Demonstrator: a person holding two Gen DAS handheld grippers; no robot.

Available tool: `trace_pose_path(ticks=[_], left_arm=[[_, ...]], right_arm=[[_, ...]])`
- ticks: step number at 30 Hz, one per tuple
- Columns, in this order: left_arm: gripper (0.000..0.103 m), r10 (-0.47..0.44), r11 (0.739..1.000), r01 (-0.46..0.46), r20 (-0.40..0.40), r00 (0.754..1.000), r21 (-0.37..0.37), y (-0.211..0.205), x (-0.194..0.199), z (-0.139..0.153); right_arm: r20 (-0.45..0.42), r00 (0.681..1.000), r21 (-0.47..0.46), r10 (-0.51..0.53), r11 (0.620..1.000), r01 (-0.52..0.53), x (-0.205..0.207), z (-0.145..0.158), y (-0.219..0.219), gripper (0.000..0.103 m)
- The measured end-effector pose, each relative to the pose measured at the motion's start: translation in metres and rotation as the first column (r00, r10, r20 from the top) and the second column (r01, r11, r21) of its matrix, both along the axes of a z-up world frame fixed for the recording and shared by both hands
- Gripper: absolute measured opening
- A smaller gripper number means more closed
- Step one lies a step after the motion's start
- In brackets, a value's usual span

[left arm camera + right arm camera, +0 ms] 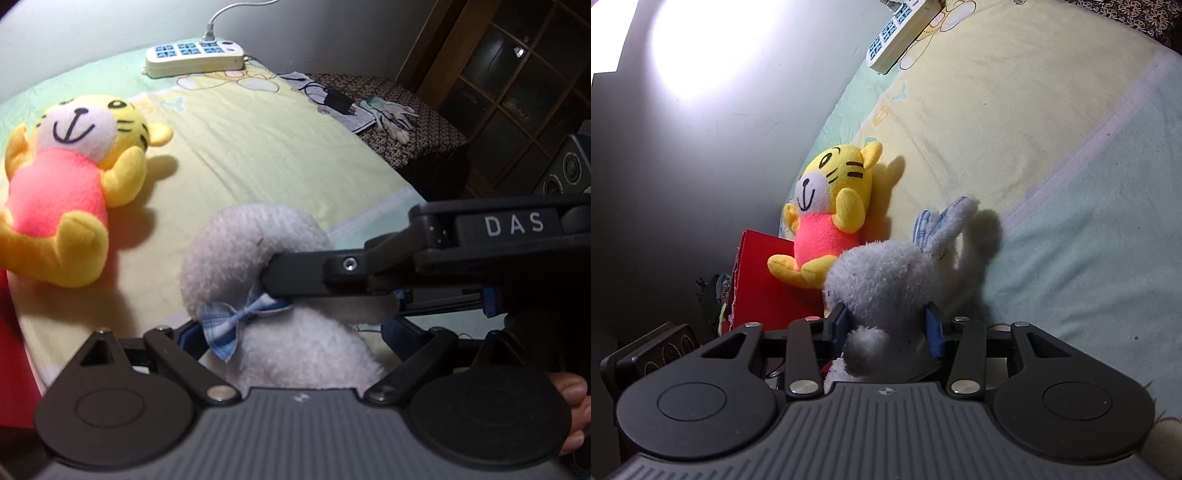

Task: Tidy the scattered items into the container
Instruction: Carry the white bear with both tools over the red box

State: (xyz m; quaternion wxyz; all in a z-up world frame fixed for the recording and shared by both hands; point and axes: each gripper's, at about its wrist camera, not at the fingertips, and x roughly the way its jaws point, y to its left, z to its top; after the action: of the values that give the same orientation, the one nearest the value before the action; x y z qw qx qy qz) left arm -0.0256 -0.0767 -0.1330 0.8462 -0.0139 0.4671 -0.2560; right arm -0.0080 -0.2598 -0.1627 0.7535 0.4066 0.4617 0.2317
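Note:
A white plush rabbit with a blue bow stands between the fingers of my left gripper, whose pads sit wide apart against its flanks. In the right wrist view my right gripper is shut on the rabbit, a blue pad pressed into each side. From the left wrist view, one of its black fingers digs into the rabbit's neck from the right. A yellow tiger plush in a pink shirt lies on the bed to the left, its feet at the rim of a red container.
A white power strip with a cable lies at the far end of the bed, near the wall. Gloves and a black cable lie on a patterned stool beside a dark wooden cabinet. A thumb shows at the right.

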Motion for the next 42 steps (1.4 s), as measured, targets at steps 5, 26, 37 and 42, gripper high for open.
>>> trace_pose_path(ticks=[5, 26, 37, 42], left_arm=[[0.095, -0.009, 1.000, 0.009, 0.082, 0.997, -0.008, 0.013, -0.016, 0.031], [0.095, 0.258, 0.965, -0.257, 0.371, 0.892, -0.052, 0.152, -0.062, 0.127], [0.095, 0.341, 0.930, -0.367, 0.383, 0.859, -0.006, 0.235, -0.074, 0.126], [0.095, 0.372, 0.915, -0.402, 0.352, 0.859, 0.015, 0.273, -0.076, 0.116]], right_arm=[[0.067, 0.998, 0.017, 0.011, 1.000, -0.012, -0.009, 0.030, 0.011, 0.045], [0.397, 0.891, 0.002, 0.219, 0.971, -0.239, 0.002, 0.128, 0.162, 0.045], [0.407, 0.868, 0.052, 0.284, 0.942, -0.333, 0.012, 0.118, 0.258, 0.045], [0.377, 0.870, 0.064, 0.316, 0.929, -0.365, 0.017, 0.103, 0.291, 0.045]])
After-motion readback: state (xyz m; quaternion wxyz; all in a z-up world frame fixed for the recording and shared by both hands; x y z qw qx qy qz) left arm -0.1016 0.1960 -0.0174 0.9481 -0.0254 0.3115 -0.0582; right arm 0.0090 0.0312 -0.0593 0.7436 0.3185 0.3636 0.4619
